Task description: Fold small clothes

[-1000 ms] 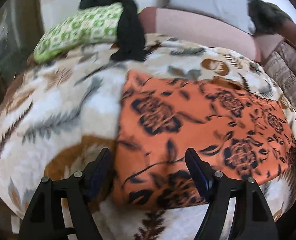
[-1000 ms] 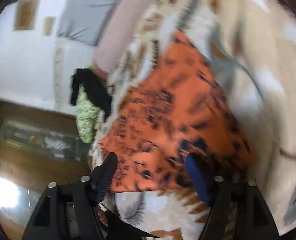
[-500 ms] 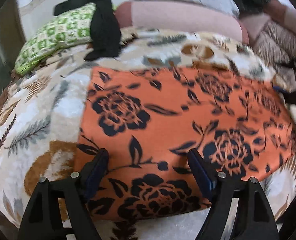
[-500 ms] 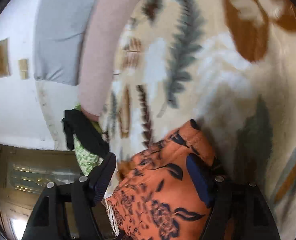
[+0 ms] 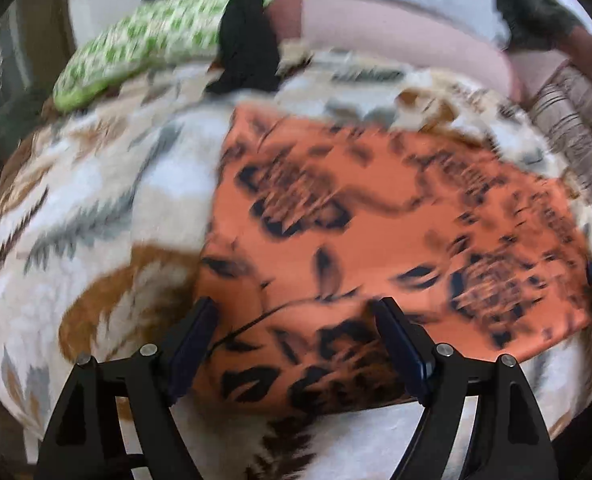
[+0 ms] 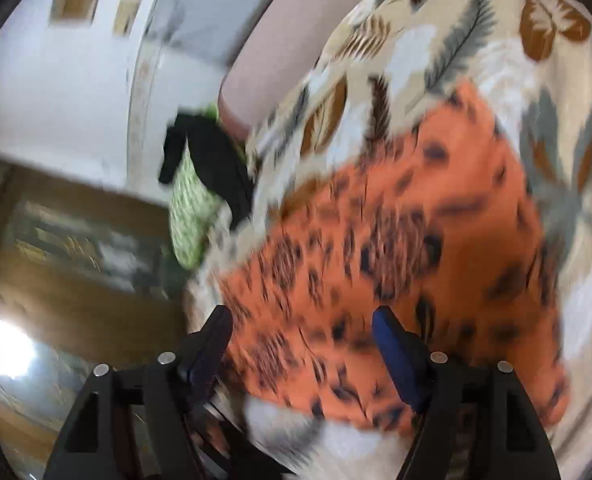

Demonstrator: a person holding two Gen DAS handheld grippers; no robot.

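Since the earlier frame, more cloth (image 6: 396, 248) is seen past the right gripper (image 6: 300, 344). Both it and the left gripper (image 5: 296, 334) are held wide, nothing clamped, over the cloth (image 5: 376, 240).

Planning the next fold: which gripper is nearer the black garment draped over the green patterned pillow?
Hard to call. Left gripper and right gripper both hover open over the orange floral cloth, with the black garment well beyond.

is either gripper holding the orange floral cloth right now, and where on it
Neither. The left gripper and right gripper both stand open over the orange floral cloth lying on the leaf-patterned blanket; nothing is pinched.
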